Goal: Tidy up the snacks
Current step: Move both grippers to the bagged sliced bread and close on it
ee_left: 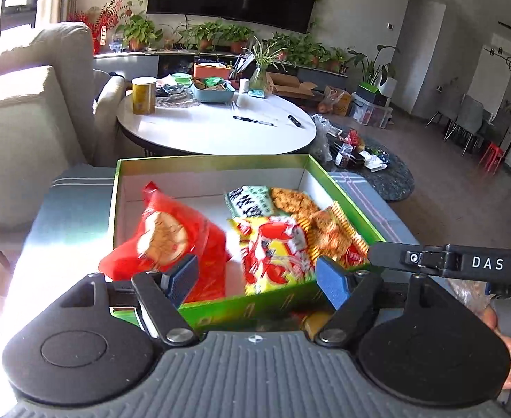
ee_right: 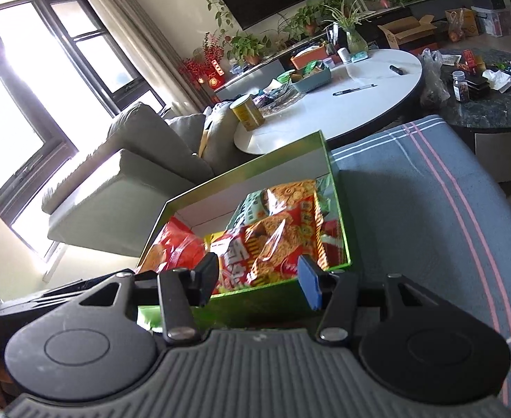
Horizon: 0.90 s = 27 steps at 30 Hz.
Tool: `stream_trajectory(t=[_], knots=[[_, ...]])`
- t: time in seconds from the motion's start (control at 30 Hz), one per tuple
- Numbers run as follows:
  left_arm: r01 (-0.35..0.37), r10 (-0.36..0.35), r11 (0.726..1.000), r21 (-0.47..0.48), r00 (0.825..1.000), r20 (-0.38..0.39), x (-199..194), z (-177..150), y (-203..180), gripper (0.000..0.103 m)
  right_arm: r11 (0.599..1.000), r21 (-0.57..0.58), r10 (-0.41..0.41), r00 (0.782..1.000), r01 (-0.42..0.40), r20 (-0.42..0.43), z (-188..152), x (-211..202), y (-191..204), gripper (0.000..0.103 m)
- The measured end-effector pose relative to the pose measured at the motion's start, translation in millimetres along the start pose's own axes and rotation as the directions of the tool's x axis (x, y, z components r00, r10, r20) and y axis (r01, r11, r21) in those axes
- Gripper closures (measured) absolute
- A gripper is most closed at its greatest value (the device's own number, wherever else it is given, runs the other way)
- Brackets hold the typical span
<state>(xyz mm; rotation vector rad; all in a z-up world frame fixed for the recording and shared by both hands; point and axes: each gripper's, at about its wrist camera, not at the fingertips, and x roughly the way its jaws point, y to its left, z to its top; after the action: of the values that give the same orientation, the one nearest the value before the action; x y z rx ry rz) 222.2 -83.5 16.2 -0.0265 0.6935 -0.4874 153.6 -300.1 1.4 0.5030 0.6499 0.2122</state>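
Two grippers, left gripper [ee_left: 258, 280] and right gripper [ee_right: 260, 280], hover spread wide and empty at the near edge of the green cardboard box [ee_left: 203, 162] holding a red crinkly snack bag [ee_left: 171, 230], a yellow crab-printed packet [ee_left: 272, 250] and an orange cracker packet [ee_right: 283, 240], on the blue striped cloth [ee_right: 412, 209].

A blue-grey cloth-covered surface [ee_right: 412, 209], striped in white and pink, is seen carrying a green box [ee_left: 342, 191], which is set directly on it. Snack packets [ee_left: 272, 244] are held inside the box. Bare cloth is left to the box's right.
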Motion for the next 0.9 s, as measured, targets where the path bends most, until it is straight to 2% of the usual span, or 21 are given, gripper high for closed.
stream_trajectory(t=[0.13, 0.27, 0.47, 0.67, 0.9], knots=[[-0.020, 0.020, 1.000, -0.001, 1.000, -0.012, -21.6, -22.1, 14.4, 0.031, 0.998, -0.063, 0.005, 0.999, -0.008, -0.045, -20.2, -5.9, 15.0, 0.024], [-0.046, 0.045, 0.998, -0.033, 0.998, -0.039, -41.2, -52.3, 32.0, 0.031, 0.994, -0.109, 0.015, 0.994, -0.026, -0.104, -45.8, -11.1, 31.0, 0.024], [-0.054, 0.045, 0.994, -0.097, 0.995, -0.093, -55.3, -87.6, 51.6, 0.031, 0.977, -0.204, 0.021, 0.982, -0.060, -0.186, -80.5, -12.1, 61.0, 0.024], [-0.039, 0.022, 0.991, -0.132, 0.992, -0.124, -62.2, -116.2, 57.7, 0.031, 0.979, -0.200, -0.001, 0.976, -0.044, -0.216, -100.7, -11.9, 72.4, 0.024], [0.007, -0.030, 0.987, -0.163, 0.990, -0.139, -64.0, -133.0, 60.0, 0.031, 0.984, -0.179, -0.021, 0.976, -0.019, -0.218, -115.9, -11.9, 83.8, 0.024]])
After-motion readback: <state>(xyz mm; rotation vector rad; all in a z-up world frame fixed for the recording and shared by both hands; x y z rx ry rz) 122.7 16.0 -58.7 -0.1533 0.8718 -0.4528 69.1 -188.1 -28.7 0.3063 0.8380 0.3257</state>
